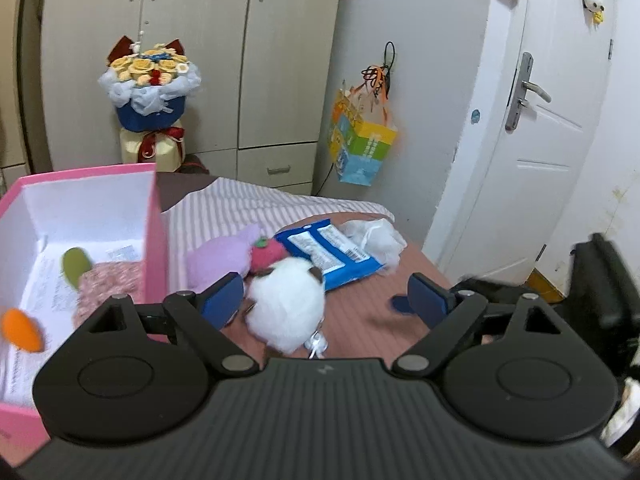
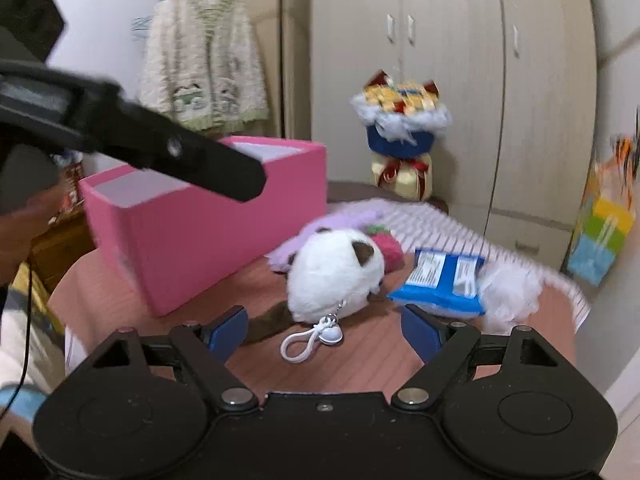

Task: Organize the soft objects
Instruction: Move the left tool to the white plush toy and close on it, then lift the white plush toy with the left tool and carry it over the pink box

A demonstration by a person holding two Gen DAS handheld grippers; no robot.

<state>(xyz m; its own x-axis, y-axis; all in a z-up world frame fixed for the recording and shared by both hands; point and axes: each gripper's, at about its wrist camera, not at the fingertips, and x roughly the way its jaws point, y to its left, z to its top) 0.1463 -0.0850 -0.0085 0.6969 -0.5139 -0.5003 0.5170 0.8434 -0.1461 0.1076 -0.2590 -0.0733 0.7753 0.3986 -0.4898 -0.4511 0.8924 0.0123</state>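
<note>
1. While both jaws stand spread and empty, the left gripper (image 1: 326, 300) and right gripper (image 2: 324, 330) hover near the white plush (image 2: 334, 276).
2. That plush lies on the bed (image 2: 360, 360), right of the pink box (image 2: 208, 236), touching the purple plush (image 1: 224, 256).

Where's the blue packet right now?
In both wrist views the blue packet lies on the bed, right of the white plush, with crumpled white plastic at its far right side.
</note>
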